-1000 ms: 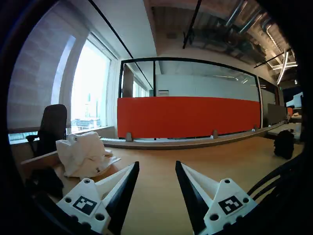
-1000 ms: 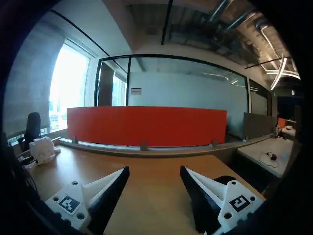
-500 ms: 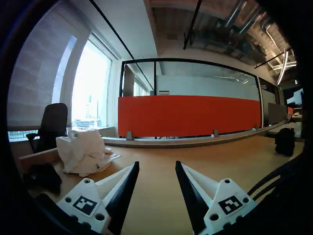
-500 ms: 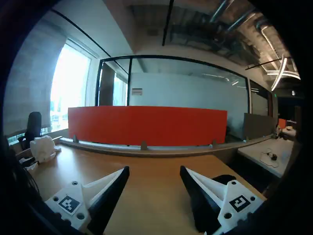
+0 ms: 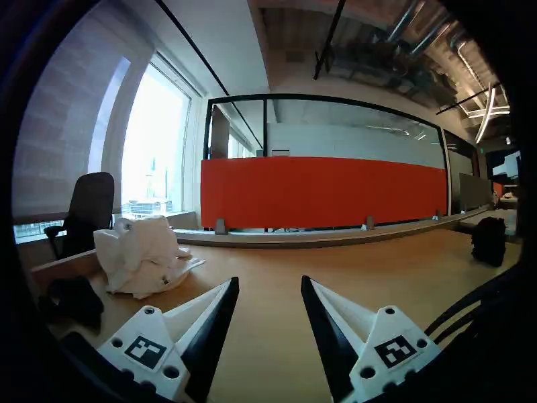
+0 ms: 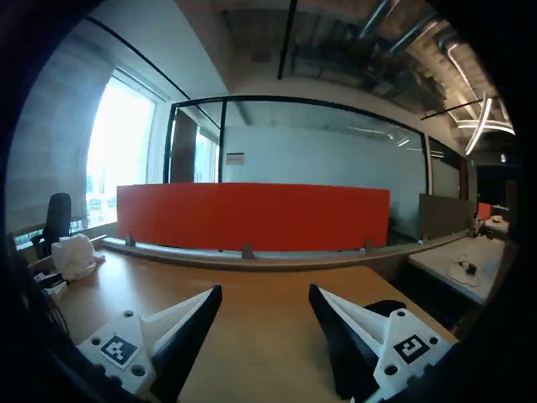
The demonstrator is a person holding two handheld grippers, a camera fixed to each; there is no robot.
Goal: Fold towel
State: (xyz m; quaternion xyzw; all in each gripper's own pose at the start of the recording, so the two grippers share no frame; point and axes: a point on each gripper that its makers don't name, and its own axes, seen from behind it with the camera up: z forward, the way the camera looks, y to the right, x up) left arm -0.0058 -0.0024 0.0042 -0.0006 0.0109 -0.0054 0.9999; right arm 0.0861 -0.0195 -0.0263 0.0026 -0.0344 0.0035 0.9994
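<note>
Towel (image 5: 142, 258) crumpled, edges indistinct among folds.

In the left gripper view, the wood table (image 5: 282, 262) lies bare straight ahead of the left gripper (image 5: 268, 282), right up to the orange wall (image 5: 322, 191) that shuts off the far end. On the left the towel (image 5: 141, 255) sits in a heap in the way, with a small dark lump (image 5: 70, 302) near it. A black bag (image 5: 488, 240) stands far right. In the right gripper view, bare table spreads wide before the right gripper (image 6: 265, 290), and a dark thing (image 6: 382, 307) sits just beside its right finger
</note>
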